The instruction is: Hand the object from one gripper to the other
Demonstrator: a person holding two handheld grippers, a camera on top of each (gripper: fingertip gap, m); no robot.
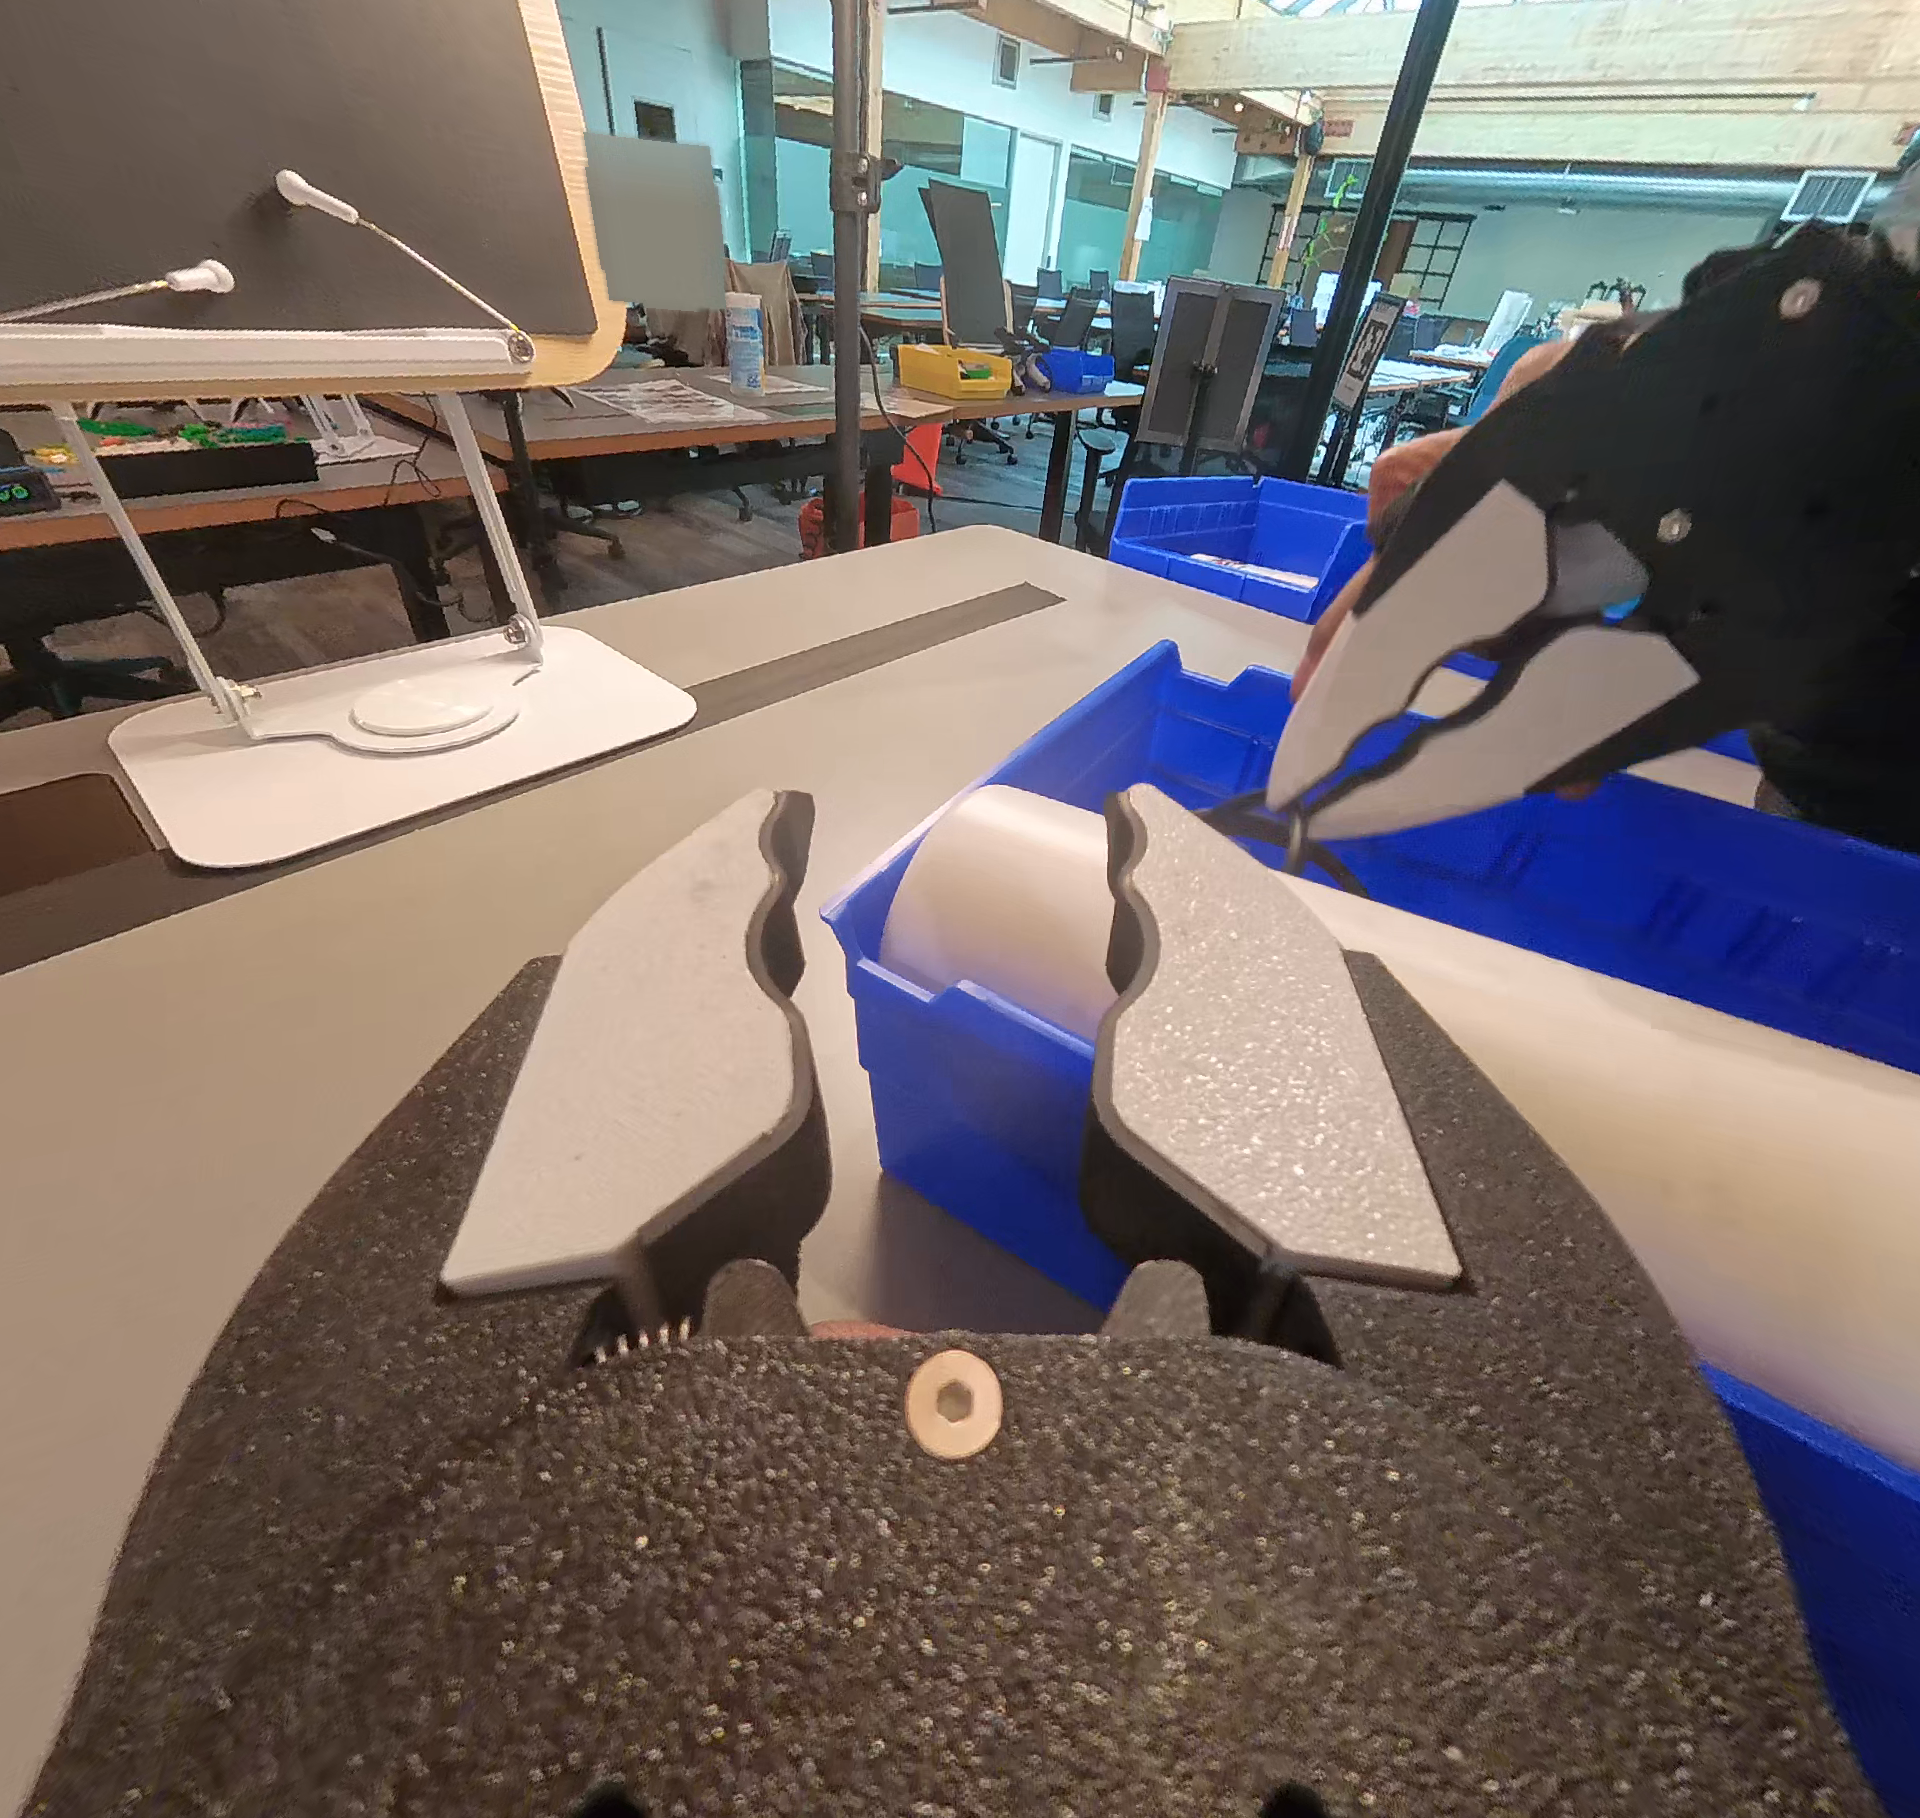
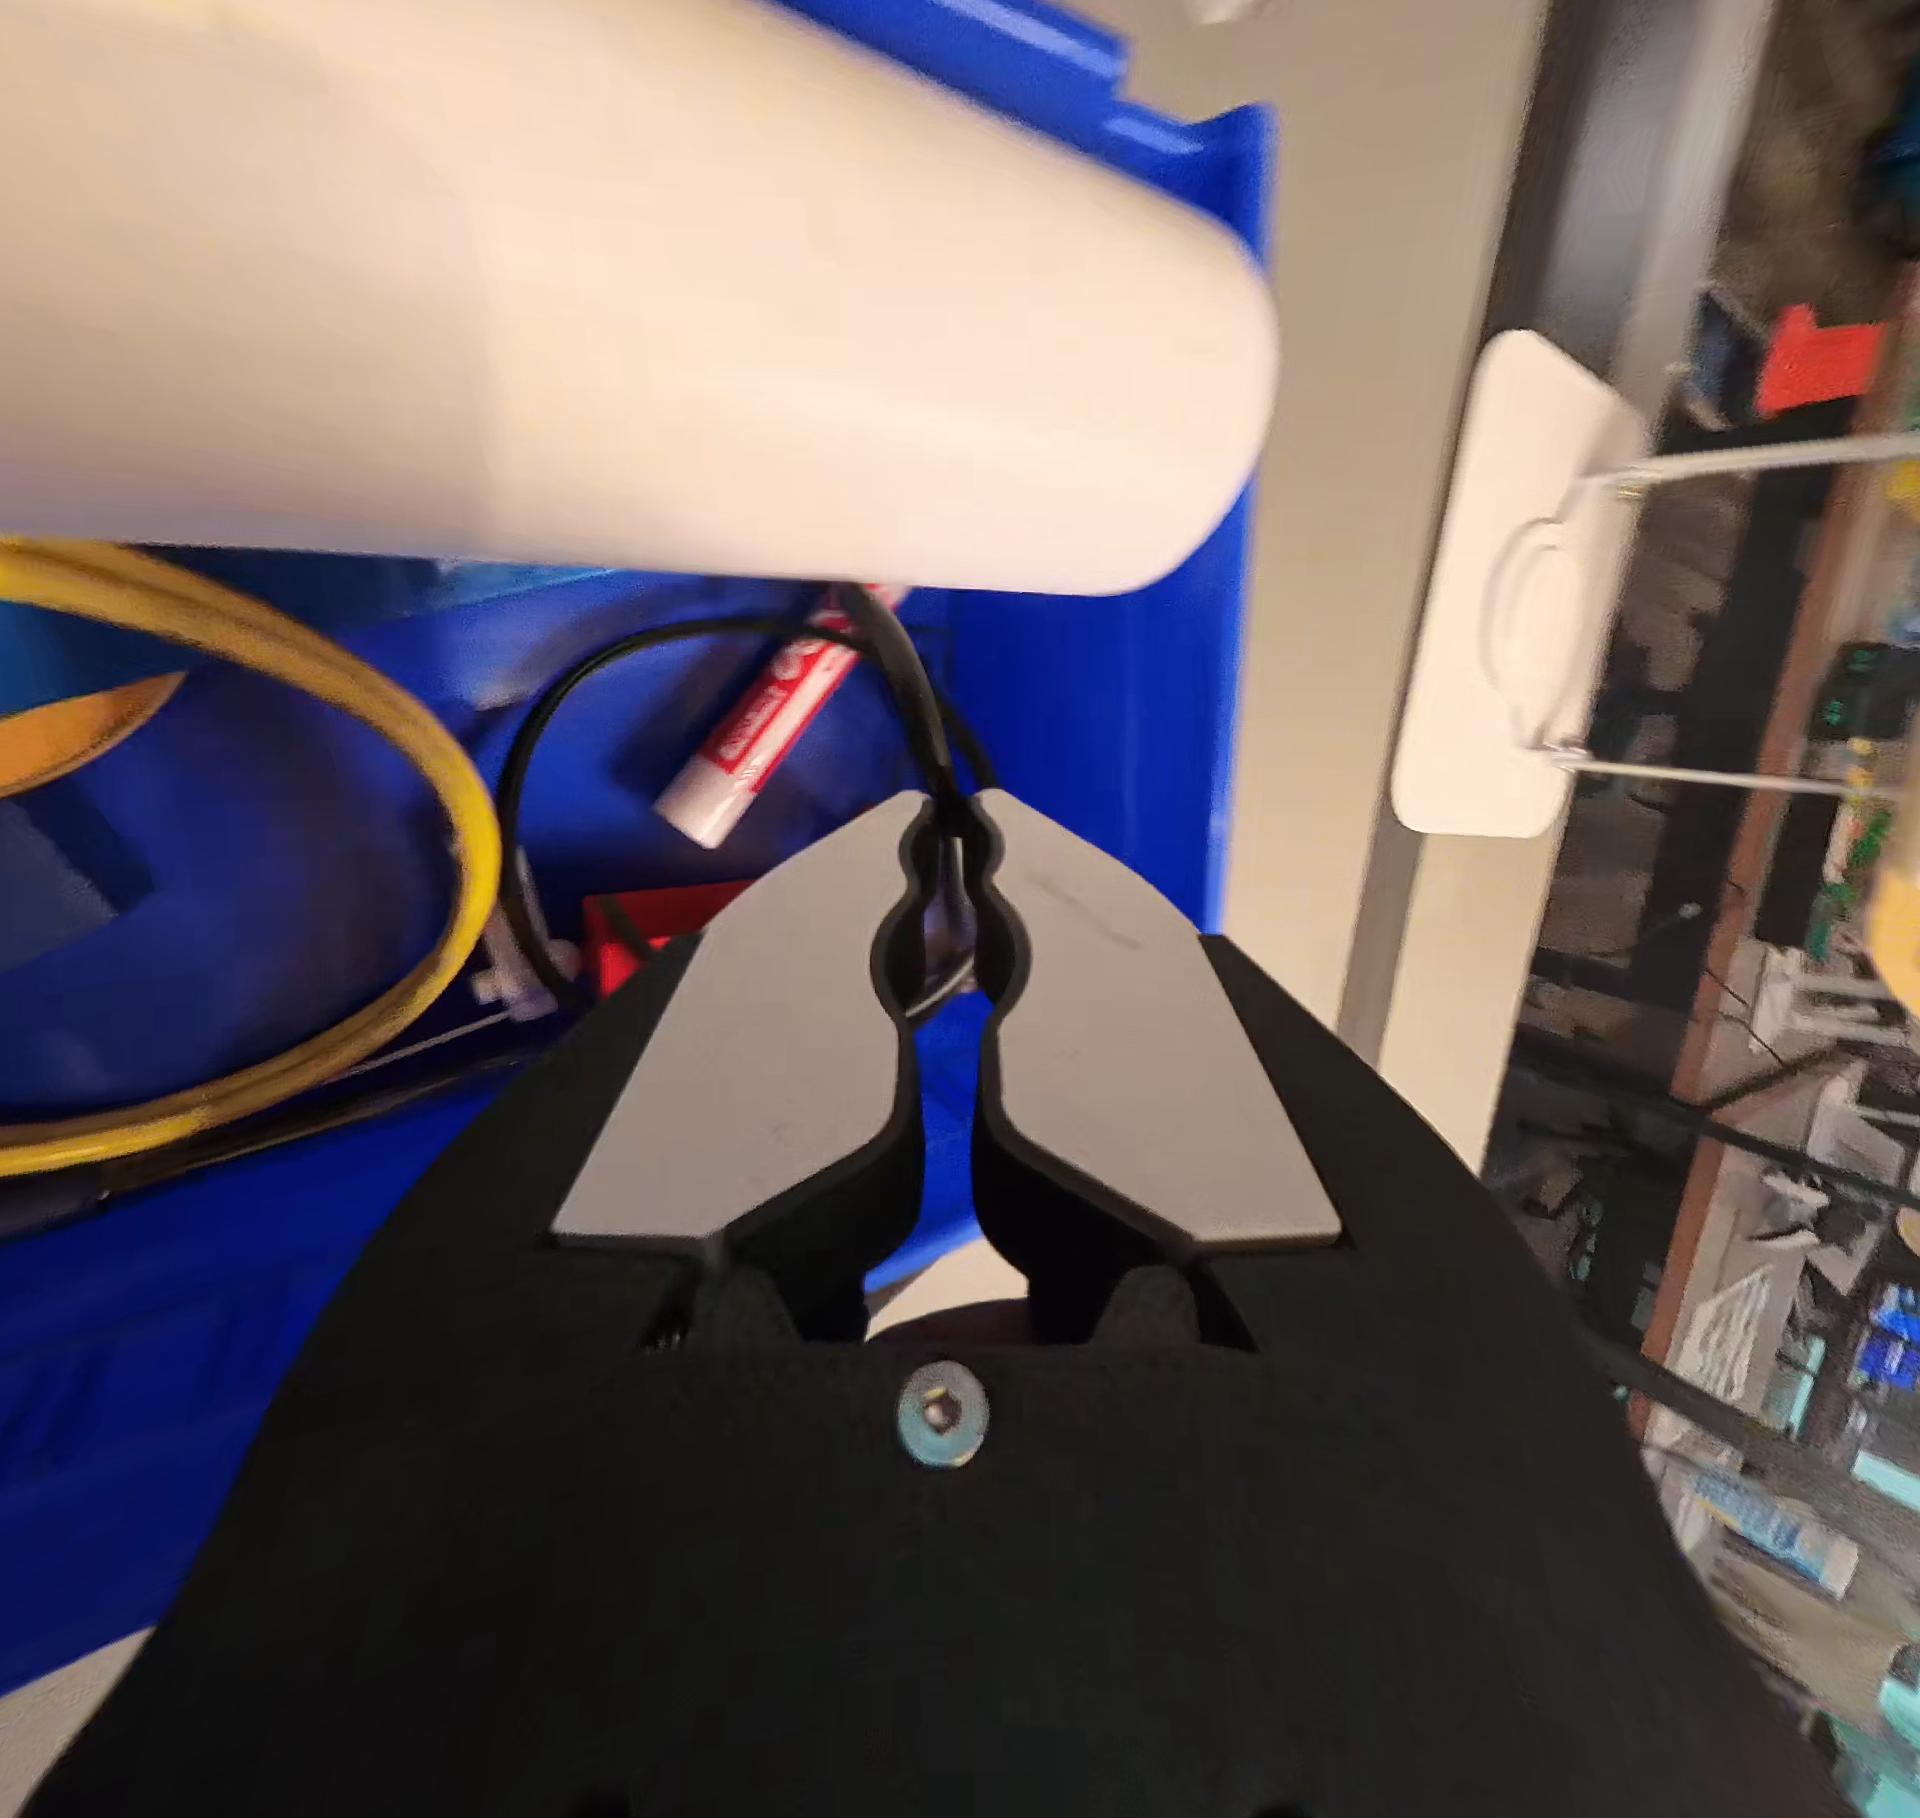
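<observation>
A thin black cable [image 2: 914, 698] rises out of a blue bin [image 2: 1091, 833]. My right gripper [image 2: 951, 812] is shut on it at the fingertips, just above the bin's contents. In the left wrist view the right gripper [image 1: 1288, 812] comes down from the upper right over the bin [image 1: 966, 1093], with the cable [image 1: 1236, 812] at its tips. My left gripper [image 1: 956, 833] is open and empty, low over the table in front of the bin's near corner, apart from the cable. A thick white roll [image 1: 997, 895] lies along the bin and hides part of the cable [image 2: 623, 262].
The bin also holds a coiled yellow cable [image 2: 447, 781], a red and white marker [image 2: 758, 729] and a small red piece [image 2: 634, 921]. A white stand base [image 1: 416, 760] sits on the grey table at left. A second blue bin [image 1: 1226, 521] stands behind.
</observation>
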